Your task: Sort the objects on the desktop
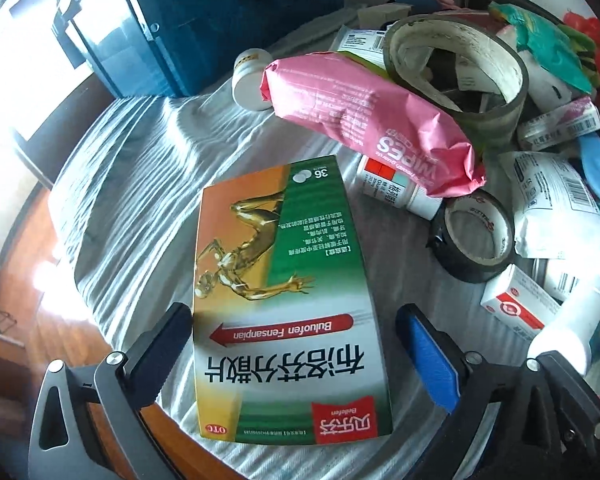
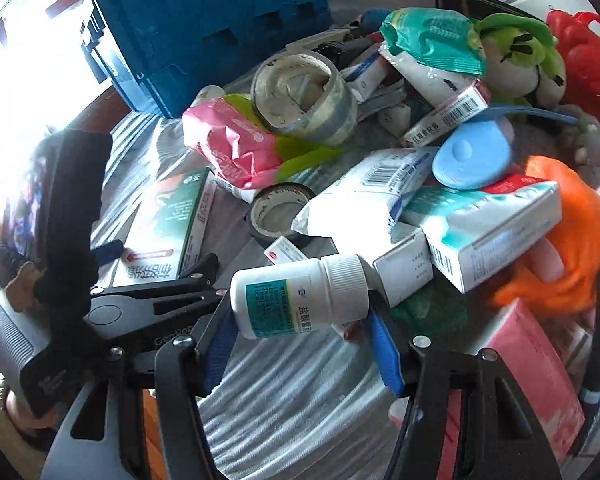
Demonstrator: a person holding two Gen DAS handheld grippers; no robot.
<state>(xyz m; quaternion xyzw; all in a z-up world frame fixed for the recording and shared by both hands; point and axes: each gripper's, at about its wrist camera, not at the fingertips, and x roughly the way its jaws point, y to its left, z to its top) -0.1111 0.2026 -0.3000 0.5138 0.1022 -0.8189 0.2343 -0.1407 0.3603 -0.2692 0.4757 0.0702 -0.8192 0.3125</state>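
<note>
A flat medicine box [image 1: 284, 292], green, orange and white, lies on the striped cloth [image 1: 140, 168]. My left gripper [image 1: 296, 352] stands wide open astride its near end. The left finger is beside the box's edge and the blue-padded right finger is well apart from it. The right wrist view shows the same box [image 2: 168, 224] under my left gripper [image 2: 156, 260]. My right gripper [image 2: 300, 316] is shut on a white pill bottle [image 2: 296, 296] with a teal label, held sideways above the cloth. That bottle [image 1: 576, 316] shows at the lower right of the left wrist view.
A blue crate [image 2: 220, 28] stands at the back left. To the right is a crowded pile: pink wipes pack [image 1: 372, 116], large tape roll [image 1: 456, 68], black tape roll [image 1: 476, 236], several boxes, a blue oval object [image 2: 476, 156] and something orange [image 2: 560, 240].
</note>
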